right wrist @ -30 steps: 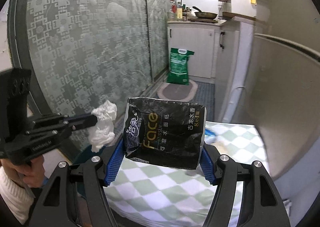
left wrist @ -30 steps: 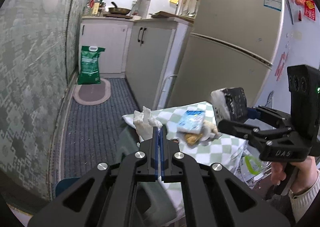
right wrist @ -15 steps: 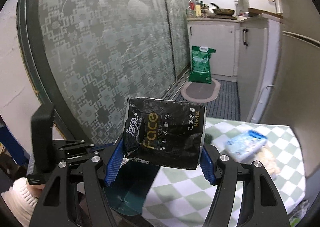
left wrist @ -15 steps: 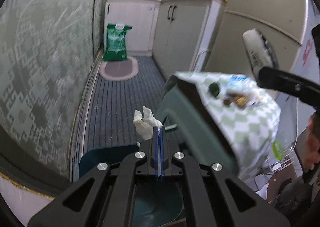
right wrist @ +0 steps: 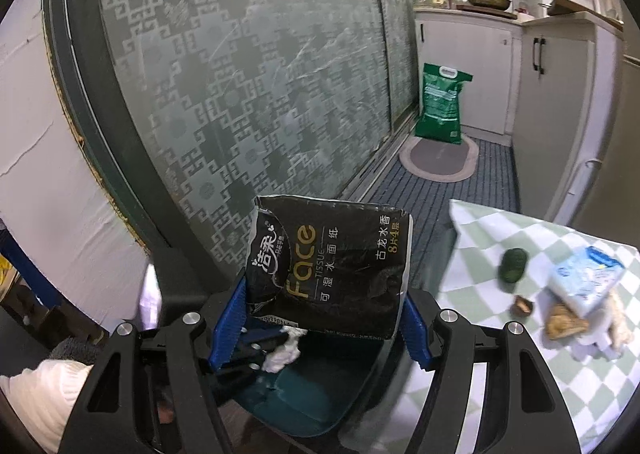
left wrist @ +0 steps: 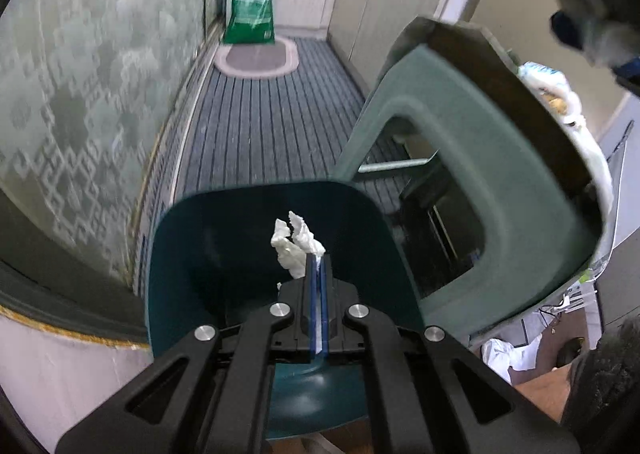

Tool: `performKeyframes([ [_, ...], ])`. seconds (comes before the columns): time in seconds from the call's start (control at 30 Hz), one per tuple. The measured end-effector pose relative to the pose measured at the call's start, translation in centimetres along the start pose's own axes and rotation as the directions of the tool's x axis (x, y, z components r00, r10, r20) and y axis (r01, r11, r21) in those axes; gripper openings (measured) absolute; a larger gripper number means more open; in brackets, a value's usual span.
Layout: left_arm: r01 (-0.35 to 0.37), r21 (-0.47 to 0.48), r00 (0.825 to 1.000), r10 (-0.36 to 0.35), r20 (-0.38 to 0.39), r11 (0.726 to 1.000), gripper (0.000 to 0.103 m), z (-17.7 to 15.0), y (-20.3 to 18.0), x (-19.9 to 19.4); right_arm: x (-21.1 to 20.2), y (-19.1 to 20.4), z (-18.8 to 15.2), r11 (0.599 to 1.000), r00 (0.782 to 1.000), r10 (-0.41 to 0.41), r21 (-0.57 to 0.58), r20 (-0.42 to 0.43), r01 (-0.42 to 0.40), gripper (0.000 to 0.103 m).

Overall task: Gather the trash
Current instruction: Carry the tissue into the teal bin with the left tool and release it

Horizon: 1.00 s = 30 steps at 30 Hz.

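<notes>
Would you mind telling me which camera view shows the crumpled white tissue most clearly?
The left wrist view: the crumpled white tissue sticks out of the shut left gripper, sharp against the teal bin. In the right wrist view only a small white lump shows below the black tissue pack.

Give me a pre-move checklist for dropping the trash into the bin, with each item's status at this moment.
1. Left gripper shut on the crumpled tissue: ok.
2. Tissue positioned over the teal bin opening, seen in both views: ok.
3. Right gripper shut on the black tissue pack: ok.
4. Pack over the bin: cannot tell; the bin lies below it in the right wrist view, but depth is unclear.
5. Bin has room: cannot tell; its bottom is mostly hidden by the left gripper.
6. Table trash all collected: not ok; a blue packet and food scraps lie on the checkered tablecloth.
</notes>
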<state>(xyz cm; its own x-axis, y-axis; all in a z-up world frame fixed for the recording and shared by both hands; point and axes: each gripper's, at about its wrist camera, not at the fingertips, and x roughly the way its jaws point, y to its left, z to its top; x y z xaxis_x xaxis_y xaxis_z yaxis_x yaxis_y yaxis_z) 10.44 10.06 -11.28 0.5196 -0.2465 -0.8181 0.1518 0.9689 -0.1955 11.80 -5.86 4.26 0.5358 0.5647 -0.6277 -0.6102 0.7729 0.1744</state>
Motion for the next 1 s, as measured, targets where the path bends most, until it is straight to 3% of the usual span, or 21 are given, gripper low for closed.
performKeyframes([
  [0.3,-0.008,-0.026,0.995,0.005,-0.101,1.000,0.003,-2.2,1.8,2.7,2.6,2.1,0.4,1.000,0.999,0.007,-0.010,-0.038,-0.008,0.068],
  [0.57,-0.027,-0.077,0.990,0.016,-0.140,0.997,0.020,-3.3,4.2,3.9,4.8,2.5,0.2,1.000,0.997,-0.001,0.003,-0.082,0.001,0.068],
  [0.83,-0.036,-0.082,0.999,0.033,-0.038,0.996,0.032,-2.5,5.1,0.9,8.1,2.9,-1.4,1.000,0.987,-0.010,-0.006,-0.162,0.009,0.068],
  [1.0,-0.045,-0.089,0.997,0.050,0.055,0.995,0.033,-1.4,5.4,-1.8,10.2,2.8,-3.0,1.000,0.975,-0.018,-0.011,-0.224,0.016,0.068],
])
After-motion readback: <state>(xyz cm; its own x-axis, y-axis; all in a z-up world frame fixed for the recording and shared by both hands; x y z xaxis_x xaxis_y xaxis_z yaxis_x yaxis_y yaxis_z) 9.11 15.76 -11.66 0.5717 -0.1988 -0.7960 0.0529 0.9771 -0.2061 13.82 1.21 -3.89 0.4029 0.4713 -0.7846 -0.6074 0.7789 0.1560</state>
